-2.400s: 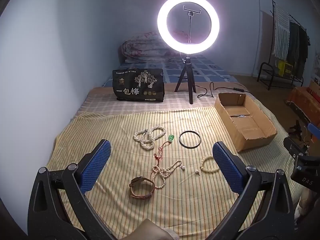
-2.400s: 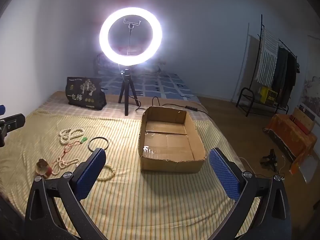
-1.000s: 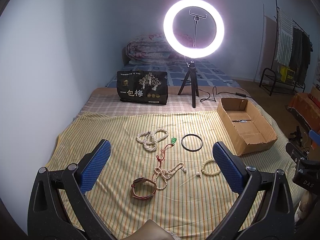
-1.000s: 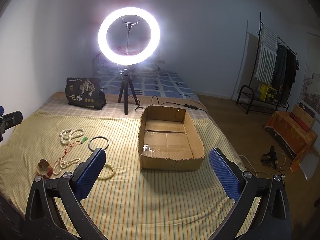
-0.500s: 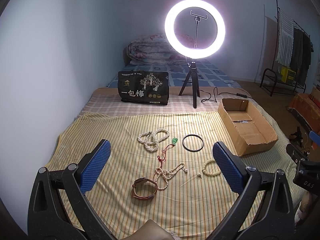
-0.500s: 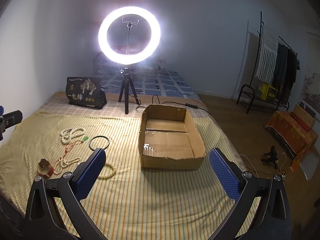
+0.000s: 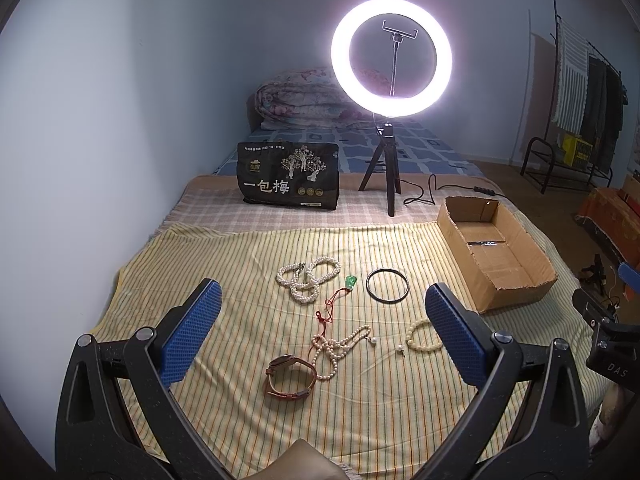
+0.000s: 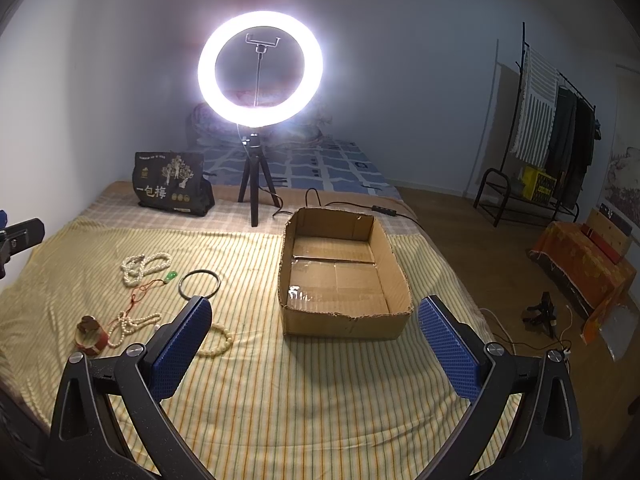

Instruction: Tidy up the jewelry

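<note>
Jewelry lies on the yellow striped cloth: a white pearl necklace, a green pendant on a red cord, a black bangle, a smaller bead string, a cream bead bracelet and a brown leather watch. An open cardboard box stands to their right, empty. My left gripper is open, held above the cloth near the watch. My right gripper is open and empty, in front of the box.
A lit ring light on a black tripod stands at the back with its cable. A black printed bag stands to its left. The wall is on the left; a clothes rack stands on the right.
The left gripper has drifted slightly left and back, so the jewelry sits a little further right in its view. The right gripper has barely moved. Both stay open.
</note>
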The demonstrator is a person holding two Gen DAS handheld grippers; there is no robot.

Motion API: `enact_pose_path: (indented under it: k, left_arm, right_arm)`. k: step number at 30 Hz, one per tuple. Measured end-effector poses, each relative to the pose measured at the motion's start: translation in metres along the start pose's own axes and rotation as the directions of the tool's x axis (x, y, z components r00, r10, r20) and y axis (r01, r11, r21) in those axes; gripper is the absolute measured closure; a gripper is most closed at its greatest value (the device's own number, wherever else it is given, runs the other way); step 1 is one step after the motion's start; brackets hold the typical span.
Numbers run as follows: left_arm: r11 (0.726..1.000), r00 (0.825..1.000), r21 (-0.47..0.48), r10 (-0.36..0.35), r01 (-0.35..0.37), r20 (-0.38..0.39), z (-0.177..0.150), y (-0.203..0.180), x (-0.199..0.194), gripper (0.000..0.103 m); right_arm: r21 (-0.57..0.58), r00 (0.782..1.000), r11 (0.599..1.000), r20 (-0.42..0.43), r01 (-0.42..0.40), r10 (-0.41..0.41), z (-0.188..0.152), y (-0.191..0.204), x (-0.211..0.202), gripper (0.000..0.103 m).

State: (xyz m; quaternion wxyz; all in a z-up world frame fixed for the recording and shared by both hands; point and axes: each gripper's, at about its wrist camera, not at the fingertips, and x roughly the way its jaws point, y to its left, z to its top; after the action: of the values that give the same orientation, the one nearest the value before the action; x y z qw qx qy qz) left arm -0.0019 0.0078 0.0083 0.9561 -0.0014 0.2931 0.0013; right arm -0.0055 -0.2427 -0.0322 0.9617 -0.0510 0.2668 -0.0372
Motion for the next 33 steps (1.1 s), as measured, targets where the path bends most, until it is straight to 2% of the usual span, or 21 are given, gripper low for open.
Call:
enact_pose_path:
  k: [19, 28, 33]
  left_arm:
    - [1.0, 1.0, -0.002, 0.008, -0.008, -0.01, -0.003, 0.007, 0.003, 0.0]
    - [0.999, 0.997, 0.008, 0.04, -0.04, -0.061, -0.011, 0.017, 0.02, 0.0]
    - [0.998, 0.993, 0.018, 0.062, -0.061, -0.103, -0.02, 0.033, 0.031, 0.0]
  right_arm:
    - [-0.005, 1.0, 1.0, -0.015, -0.008, 0.008, -0.001, 0.003, 0.004, 0.001]
    - [-0.003, 0.999, 1.0, -0.048, -0.023, 0.023, -0.004, 0.006, 0.014, 0.001]
    - [-0.005, 0.99, 0.994, -0.095, -0.105, 0.104, -0.015, 0.009, 0.028, 0.001]
